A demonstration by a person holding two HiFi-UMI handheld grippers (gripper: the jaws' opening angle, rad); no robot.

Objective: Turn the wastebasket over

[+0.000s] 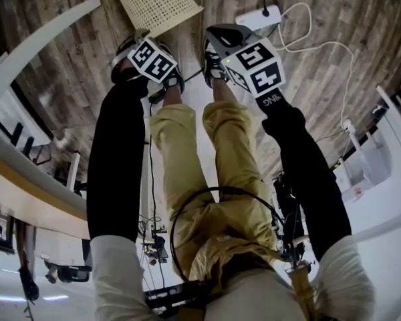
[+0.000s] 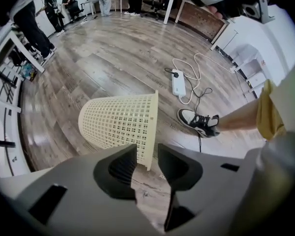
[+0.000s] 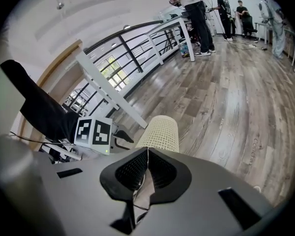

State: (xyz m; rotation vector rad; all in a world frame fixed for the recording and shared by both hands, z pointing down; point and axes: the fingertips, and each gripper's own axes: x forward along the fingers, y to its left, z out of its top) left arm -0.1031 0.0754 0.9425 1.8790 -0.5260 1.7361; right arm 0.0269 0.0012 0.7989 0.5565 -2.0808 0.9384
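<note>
A cream mesh wastebasket [image 1: 158,4] lies on its side on the wood floor in front of the person's feet. In the left gripper view the wastebasket [image 2: 119,123] has its open rim at the right and its closed bottom at the left. My left gripper [image 2: 147,154] points straight down just in front of that rim, jaws apart and nothing pressed between them. In the head view the left gripper [image 1: 147,45] sits right below the basket. My right gripper [image 3: 147,151] is shut and holds nothing, with the wastebasket [image 3: 160,132] a little beyond its tips. The right gripper [image 1: 224,37] hangs right of the basket.
A white power strip [image 2: 178,82] with a looping cable lies on the floor past the basket. The person's sneaker [image 2: 198,122] stands close to the basket's rim. A white table [image 1: 37,35] and a railing [image 3: 137,50] are on the left. Several people stand far off.
</note>
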